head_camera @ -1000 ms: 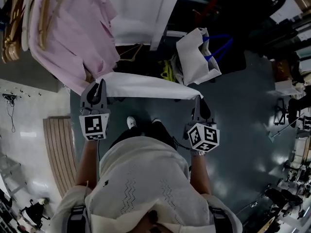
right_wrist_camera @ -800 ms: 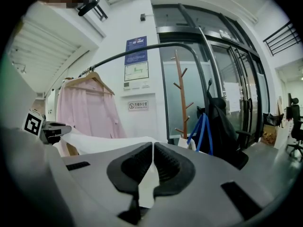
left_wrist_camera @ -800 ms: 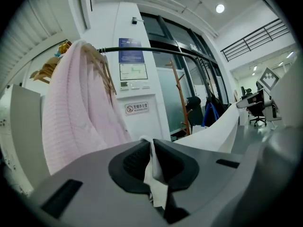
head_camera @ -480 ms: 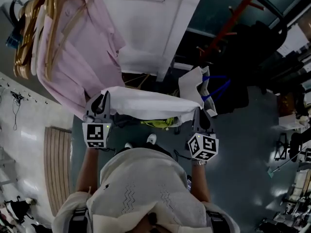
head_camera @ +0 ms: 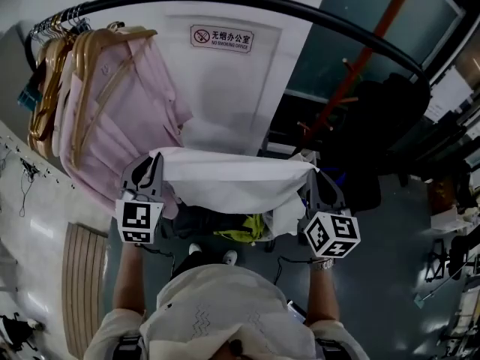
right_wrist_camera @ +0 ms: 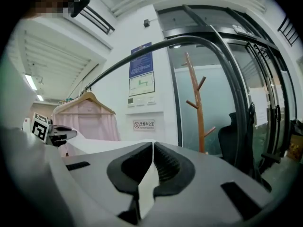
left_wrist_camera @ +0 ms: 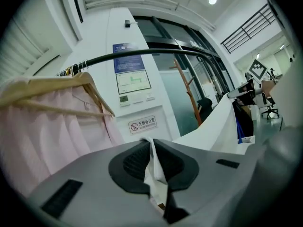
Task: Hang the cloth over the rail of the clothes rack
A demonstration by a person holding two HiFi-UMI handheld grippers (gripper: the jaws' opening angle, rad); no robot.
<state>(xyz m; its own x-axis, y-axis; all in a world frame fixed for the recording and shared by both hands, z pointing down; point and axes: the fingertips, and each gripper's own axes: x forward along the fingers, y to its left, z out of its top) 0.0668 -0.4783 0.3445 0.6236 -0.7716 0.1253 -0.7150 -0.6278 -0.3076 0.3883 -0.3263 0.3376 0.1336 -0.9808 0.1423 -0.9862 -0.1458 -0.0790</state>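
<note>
A white cloth (head_camera: 229,180) hangs stretched between my two grippers, its lower part sagging below them. My left gripper (head_camera: 152,169) is shut on the cloth's left corner (left_wrist_camera: 152,161). On the opposite corner (right_wrist_camera: 147,183) my right gripper (head_camera: 312,177) is shut. The black rail (head_camera: 247,4) of the clothes rack curves overhead, well above the cloth; it also shows as a dark arc (left_wrist_camera: 142,55) in the left gripper view and a black rail (right_wrist_camera: 142,51) in the right gripper view.
Pink shirts on wooden hangers (head_camera: 105,103) fill the rail's left end. A white door with a no-smoking sign (head_camera: 222,37) stands behind the rack. An orange coat stand (head_camera: 360,73) and a dark chair (head_camera: 379,126) are at the right. A yellow item (head_camera: 244,231) lies on the floor below.
Both grippers have risen with the cloth held taut between them. The rail has come into view overhead, and the floor and white bag have dropped out of sight.
</note>
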